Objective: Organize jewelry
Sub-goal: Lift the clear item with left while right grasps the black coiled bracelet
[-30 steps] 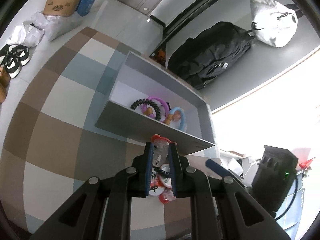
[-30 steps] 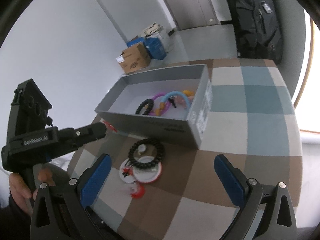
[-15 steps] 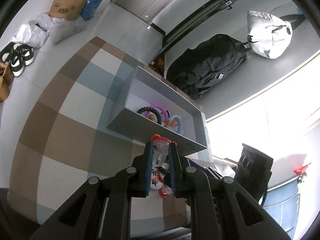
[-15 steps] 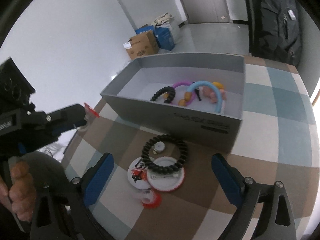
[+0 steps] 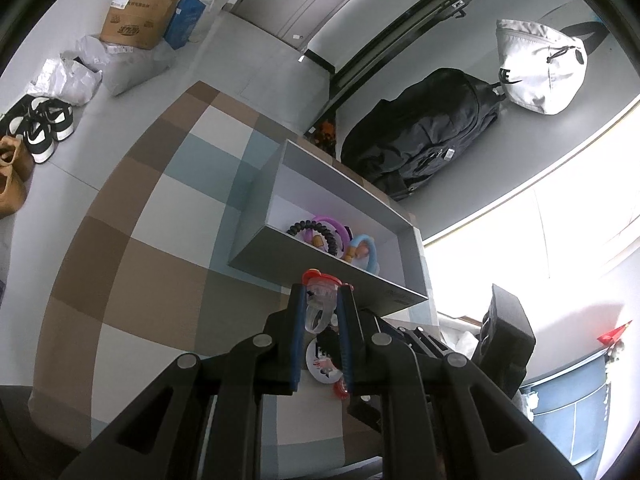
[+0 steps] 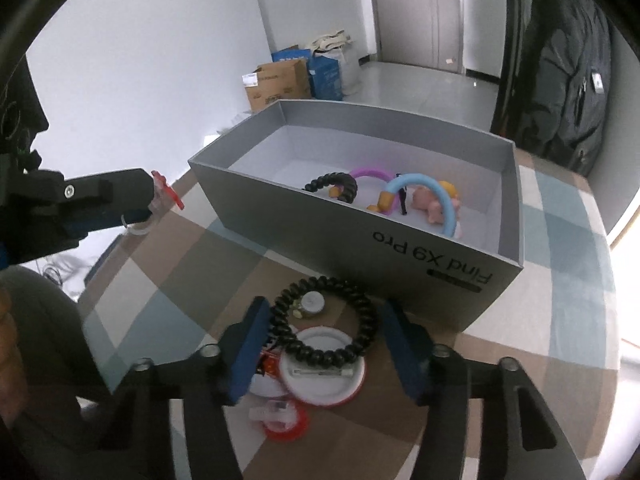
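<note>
My left gripper point(image 5: 322, 300) is shut on a clear plastic ring with a red top point(image 5: 320, 300), held just in front of the near wall of the grey box point(image 5: 320, 256). The right wrist view shows that ring point(image 6: 160, 196) to the left of the box point(image 6: 360, 232). My right gripper point(image 6: 326, 318) hangs low over a black beaded bracelet point(image 6: 320, 354), its jaws closing with the bracelet between them. The left pad is at the beads and the right pad stands a little off. The bracelet lies on a white round badge point(image 6: 324, 380).
The box holds another black bracelet point(image 6: 336, 184), purple and blue bangles and a small doll figure point(image 6: 432, 200). A red-rimmed ring point(image 6: 280, 420) lies near the front edge of the checked cloth point(image 5: 140, 240). A black backpack point(image 5: 420, 136), cardboard boxes point(image 5: 136, 20) and shoes point(image 5: 40, 128) are on the floor.
My right gripper has come closer and lower over the black bracelet, and its jaws have narrowed around it. The left gripper keeps the ring in about the same place.
</note>
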A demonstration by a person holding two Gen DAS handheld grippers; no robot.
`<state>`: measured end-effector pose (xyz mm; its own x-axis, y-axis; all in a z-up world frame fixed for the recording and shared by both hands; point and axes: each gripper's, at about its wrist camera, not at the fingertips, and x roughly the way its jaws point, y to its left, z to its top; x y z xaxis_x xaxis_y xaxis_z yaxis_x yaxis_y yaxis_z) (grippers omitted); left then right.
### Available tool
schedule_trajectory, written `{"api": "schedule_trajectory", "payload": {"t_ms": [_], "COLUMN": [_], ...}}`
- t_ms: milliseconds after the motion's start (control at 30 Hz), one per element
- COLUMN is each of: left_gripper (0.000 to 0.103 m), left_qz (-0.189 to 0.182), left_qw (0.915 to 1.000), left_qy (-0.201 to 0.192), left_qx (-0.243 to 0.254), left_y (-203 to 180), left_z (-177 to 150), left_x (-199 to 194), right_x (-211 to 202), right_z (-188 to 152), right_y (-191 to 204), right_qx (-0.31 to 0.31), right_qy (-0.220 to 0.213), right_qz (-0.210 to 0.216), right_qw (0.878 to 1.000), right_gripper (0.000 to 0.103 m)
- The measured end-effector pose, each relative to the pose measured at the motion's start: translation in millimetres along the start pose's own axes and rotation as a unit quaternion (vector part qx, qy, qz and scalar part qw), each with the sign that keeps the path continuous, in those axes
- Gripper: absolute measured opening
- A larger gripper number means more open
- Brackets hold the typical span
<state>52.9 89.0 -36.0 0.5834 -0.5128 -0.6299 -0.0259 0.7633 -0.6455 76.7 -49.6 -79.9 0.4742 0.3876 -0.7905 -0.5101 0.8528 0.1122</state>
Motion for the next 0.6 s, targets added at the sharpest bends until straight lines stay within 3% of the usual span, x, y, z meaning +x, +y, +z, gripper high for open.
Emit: {"api": "schedule_trajectory", "payload": {"t_ms": [367, 600], "left_gripper": [0.011, 0.011], "left_qz": [-0.003, 0.008], "left_qw": [0.9999, 0.9999], "left_qy": [0.005, -0.013], "left_qx": [-0.013, -0.001], "left_y": [-0.3, -4.8], "left_z": [2.7, 6.0], "left_x": [5.3, 1.6], "right_x": [-12.4, -29.8], "right_z": [0.9, 7.4], "right_y": [-3.4, -9.7], "right_qx": [0.0, 0.019], "right_qy": [-0.02, -0.046], "right_qz": [0.008, 0.041], "right_qw": [1.0, 0.998], "right_gripper": [0.048, 0.048]}}
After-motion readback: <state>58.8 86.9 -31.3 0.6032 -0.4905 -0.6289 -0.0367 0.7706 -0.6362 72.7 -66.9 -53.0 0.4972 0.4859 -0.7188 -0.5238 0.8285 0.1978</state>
